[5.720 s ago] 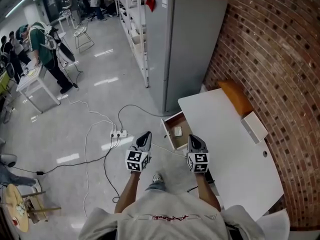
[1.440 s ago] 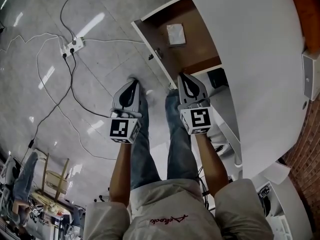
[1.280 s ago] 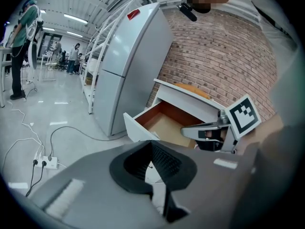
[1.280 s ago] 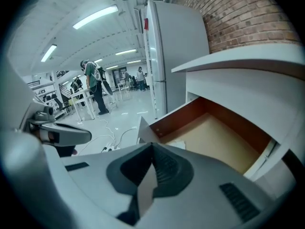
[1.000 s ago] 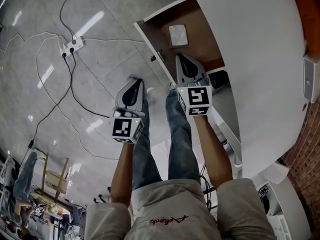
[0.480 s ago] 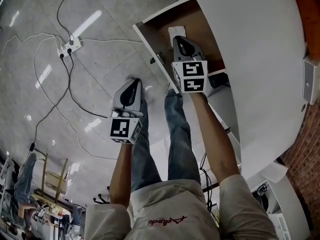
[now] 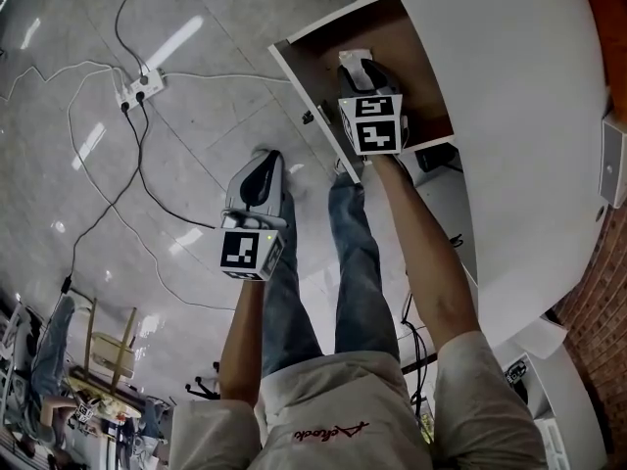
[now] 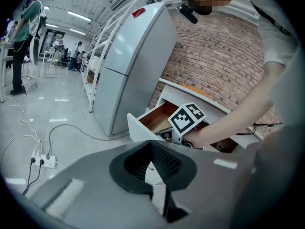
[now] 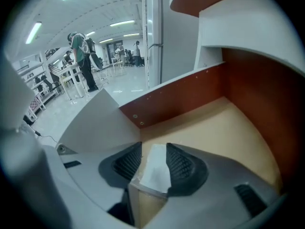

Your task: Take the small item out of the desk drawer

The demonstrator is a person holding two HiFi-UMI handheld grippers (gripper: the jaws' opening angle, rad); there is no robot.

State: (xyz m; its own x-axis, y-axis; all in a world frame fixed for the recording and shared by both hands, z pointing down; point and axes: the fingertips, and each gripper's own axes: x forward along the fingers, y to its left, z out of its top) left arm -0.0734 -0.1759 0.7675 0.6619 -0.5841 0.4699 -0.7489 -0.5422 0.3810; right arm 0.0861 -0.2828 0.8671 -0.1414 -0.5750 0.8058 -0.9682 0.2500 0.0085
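DESK DRAWER, GRASP STAGE: At 12 o'clock in the head view, the right gripper reaches into the open, white-fronted, brown-lined desk drawer. Its jaws press both sides of the small, flat white packet, which sits inside the drawer near the front wall. The left gripper, at 7 o'clock from the right one, hangs over the glossy grey floor with its jaws drawn together on nothing. The grip looks made, so the next move calls for a straight lift clear of the drawer front.

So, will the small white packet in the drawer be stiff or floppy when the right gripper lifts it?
Probably light and floppy: the white packet looks thin and flat between the fingers of the right gripper. Its surface seems smooth, so it may slip if the hold is loose. Being flat, it should not roll.
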